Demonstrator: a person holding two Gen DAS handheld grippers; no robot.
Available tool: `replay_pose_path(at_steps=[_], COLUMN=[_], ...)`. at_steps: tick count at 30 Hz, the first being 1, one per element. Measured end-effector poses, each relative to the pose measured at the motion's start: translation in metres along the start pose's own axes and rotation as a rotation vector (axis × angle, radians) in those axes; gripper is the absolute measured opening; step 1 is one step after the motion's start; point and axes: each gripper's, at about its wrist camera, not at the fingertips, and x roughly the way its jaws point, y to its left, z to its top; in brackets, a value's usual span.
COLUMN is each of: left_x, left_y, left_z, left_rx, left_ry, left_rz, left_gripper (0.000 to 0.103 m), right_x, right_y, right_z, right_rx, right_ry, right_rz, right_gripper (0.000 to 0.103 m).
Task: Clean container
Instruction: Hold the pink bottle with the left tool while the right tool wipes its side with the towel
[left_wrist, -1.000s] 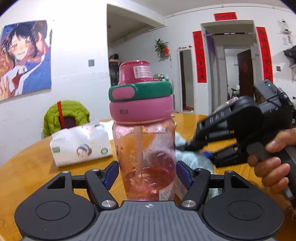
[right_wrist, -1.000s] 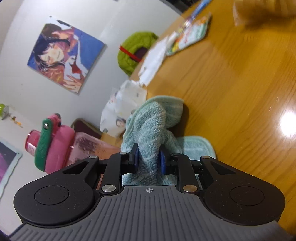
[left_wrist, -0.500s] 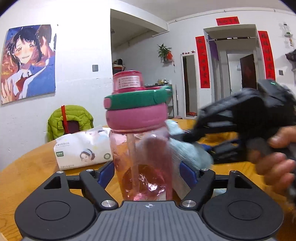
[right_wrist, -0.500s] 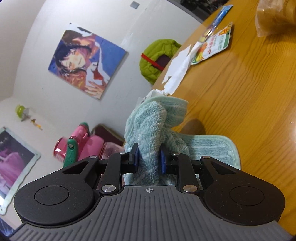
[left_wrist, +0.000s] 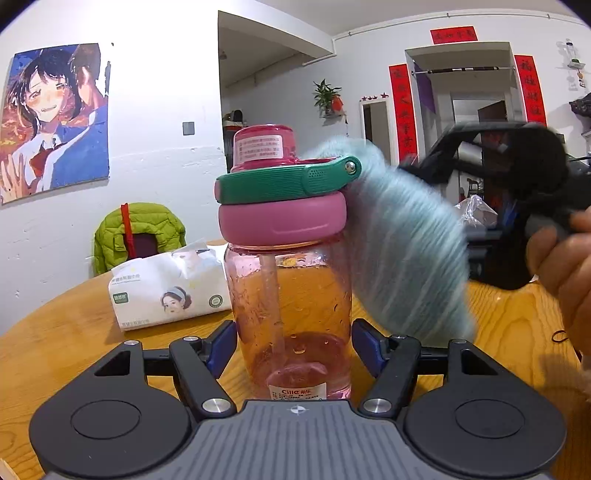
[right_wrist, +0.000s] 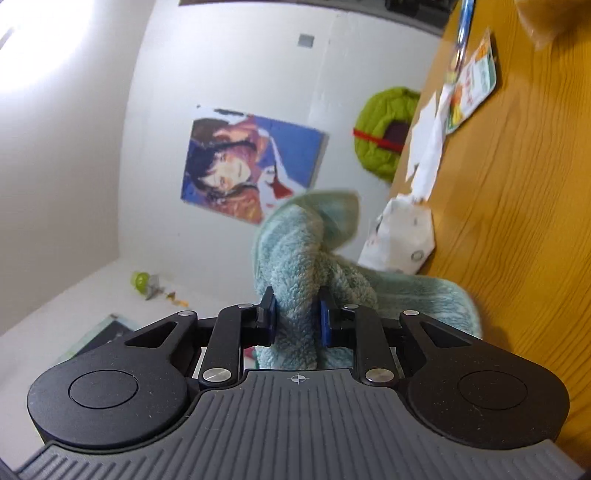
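We steady bottle (left_wrist: 291, 295) in L gripper (left_wrist: 294, 347), jaws closed on it; R gripper (right_wrist: 297, 314) pinches cloth (right_wrist: 306, 266) — keep wipes light vs lid.

The bottle (left_wrist: 291, 280) stands on the table (left_wrist: 74, 332), tissue pack (left_wrist: 166, 291) to its left, cloth (left_wrist: 402, 251) on its right.

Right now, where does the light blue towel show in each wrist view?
Left wrist: towel, blurred, right of centre, against the pink bottle.
Right wrist: towel, centre, clamped in the right tool.
Shared landmark: the anime poster.
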Motion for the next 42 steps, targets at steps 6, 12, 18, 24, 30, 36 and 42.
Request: replay_pose_path(at_steps=[6,12,18,24,30,36,42], left_x=[-0.001,-0.001,0.0,-0.002,-0.017,-0.015,0.005], left_y=[0.001,0.001,0.001,0.001,-0.025,-0.031,0.001], left_z=[0.0,0.0,0.0,0.001,0.005,0.002,0.005], left_rx=[-0.005,-0.007,-0.004,-0.032,0.007,0.037,-0.029], left_ry=[-0.001,0.0,-0.001,0.004,0.009,0.004,-0.013], left_rz=[-0.002,-0.003,0.0,0.007,0.132,0.08,-0.018], left_gripper=[0.066,0.066,0.066,0.069,0.074,0.071,0.077], right_x=[0.032,0.013,0.024,0.037,0.035,0.044,0.041], right_y=[-0.016,0.0,-0.001,-0.008,-0.011,-0.011,0.003], right_z=[-0.01,-0.005,-0.008,-0.011,0.003,0.001,-0.011], right_rx=[-0.09,-0.081,-0.083,-0.157,-0.134,-0.103,-0.195], right_ry=[0.131,0.039,0.082,0.126,-0.012,0.057,0.057], right_rz=[-0.405,-0.195,-0.256,-0.452,-0.375,-0.29,-0.357], right_gripper=[0.024,0.023,0.024,0.024,0.024,0.024,0.025])
